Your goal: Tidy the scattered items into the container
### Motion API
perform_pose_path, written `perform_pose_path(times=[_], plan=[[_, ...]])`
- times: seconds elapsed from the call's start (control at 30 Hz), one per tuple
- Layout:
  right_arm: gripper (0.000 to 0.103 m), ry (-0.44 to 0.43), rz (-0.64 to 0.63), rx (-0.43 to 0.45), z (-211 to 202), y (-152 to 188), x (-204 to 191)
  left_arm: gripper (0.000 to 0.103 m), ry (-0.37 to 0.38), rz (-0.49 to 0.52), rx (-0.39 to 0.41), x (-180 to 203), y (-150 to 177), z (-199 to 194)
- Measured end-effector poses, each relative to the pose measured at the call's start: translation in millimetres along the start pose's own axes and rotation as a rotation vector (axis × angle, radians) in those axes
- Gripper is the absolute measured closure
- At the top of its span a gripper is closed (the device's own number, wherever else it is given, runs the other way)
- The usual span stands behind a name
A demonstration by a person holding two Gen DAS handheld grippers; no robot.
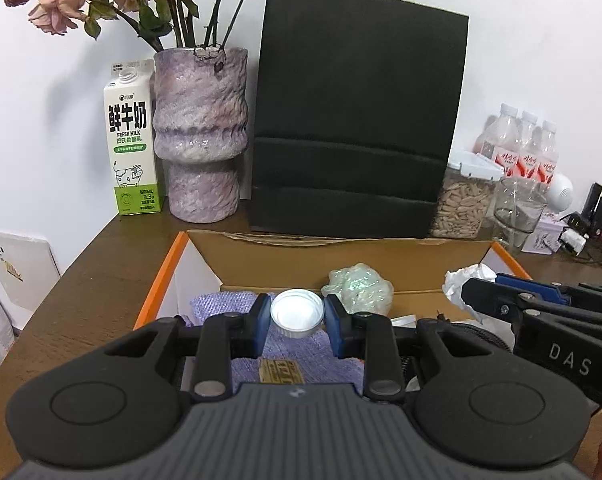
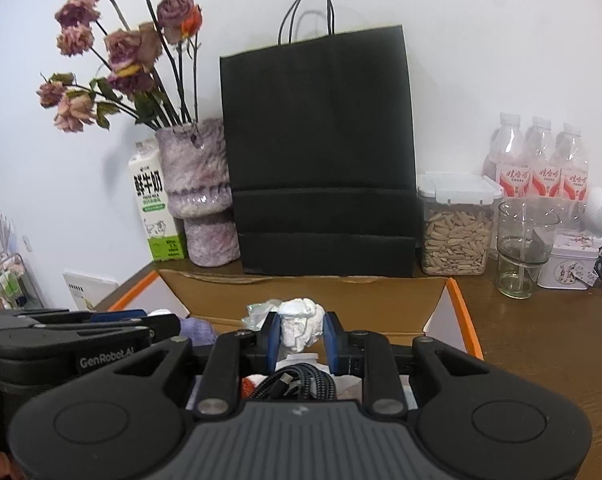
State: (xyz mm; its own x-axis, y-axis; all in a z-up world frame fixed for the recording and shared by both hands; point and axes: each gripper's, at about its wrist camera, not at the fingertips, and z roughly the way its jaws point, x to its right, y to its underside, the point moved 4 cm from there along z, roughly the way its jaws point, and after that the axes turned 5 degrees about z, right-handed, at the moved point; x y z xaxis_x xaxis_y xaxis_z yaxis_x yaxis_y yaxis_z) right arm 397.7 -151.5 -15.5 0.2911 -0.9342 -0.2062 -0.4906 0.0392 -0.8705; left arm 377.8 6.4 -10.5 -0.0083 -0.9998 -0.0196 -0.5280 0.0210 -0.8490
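Observation:
An open cardboard box (image 1: 261, 256) with orange-edged flaps sits on the brown table; it also shows in the right wrist view (image 2: 381, 300). My left gripper (image 1: 297, 316) is shut on a white round cap (image 1: 297, 313) and holds it over the box. My right gripper (image 2: 301, 330) is shut on a crumpled white tissue (image 2: 303, 320), also over the box, and shows in the left wrist view (image 1: 467, 288). Inside the box lie a purple cloth (image 1: 221, 304), a pale green plastic wad (image 1: 359, 286) and a coiled black cable (image 2: 297, 386).
Behind the box stand a black paper bag (image 1: 353, 120), a purple vase (image 1: 201, 136) with dried roses, a milk carton (image 1: 131, 140), a jar of seeds (image 1: 461, 208), a glass (image 1: 519, 212), bottles (image 1: 521, 148) and a small tin (image 2: 569, 264).

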Motion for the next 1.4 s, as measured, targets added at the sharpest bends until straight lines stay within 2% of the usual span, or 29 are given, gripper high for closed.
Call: perform_pose_path(times=[0.13,0.17,0.23,0.27,0.3,0.37,0.47,0.53,0.63,1.03,1.4], plan=[[0.08,0.003,-0.018,-0.018,7,2,0,0.073,-0.013,0.006,-0.012,0,1,5],[0.079,0.003,-0.02,-0.022,8,2,0,0.07,-0.02,0.007,-0.013,-1,2,5],[0.076,0.005,-0.02,-0.037,10,3,1,0.048,-0.033,0.003,-0.017,-2,2,5],[0.066,0.006,-0.018,-0.041,10,3,2,0.028,-0.042,-0.001,-0.016,-4,2,4],[0.049,0.005,-0.015,-0.051,10,3,3,0.011,-0.05,-0.002,-0.012,-5,1,3],[0.03,0.01,-0.007,-0.048,7,2,5,0.001,-0.08,-0.001,0.002,-7,-2,-1],[0.011,0.037,-0.017,-0.025,2,-3,8,0.0,-0.089,-0.004,0.003,-10,-4,-4],[0.009,0.042,-0.023,-0.017,-2,-6,9,0.0,-0.087,-0.014,-0.012,-12,-5,-3],[0.001,0.051,-0.024,-0.015,-5,-9,11,0.0,-0.096,-0.011,-0.022,-12,-4,-2],[0.0,0.046,-0.035,-0.006,-16,-15,5,0.0,-0.105,-0.028,0.002,-12,-4,-14],[0.0,0.016,-0.063,-0.027,-29,-7,-11,0.0,-0.122,-0.029,0.007,-14,4,-41]])
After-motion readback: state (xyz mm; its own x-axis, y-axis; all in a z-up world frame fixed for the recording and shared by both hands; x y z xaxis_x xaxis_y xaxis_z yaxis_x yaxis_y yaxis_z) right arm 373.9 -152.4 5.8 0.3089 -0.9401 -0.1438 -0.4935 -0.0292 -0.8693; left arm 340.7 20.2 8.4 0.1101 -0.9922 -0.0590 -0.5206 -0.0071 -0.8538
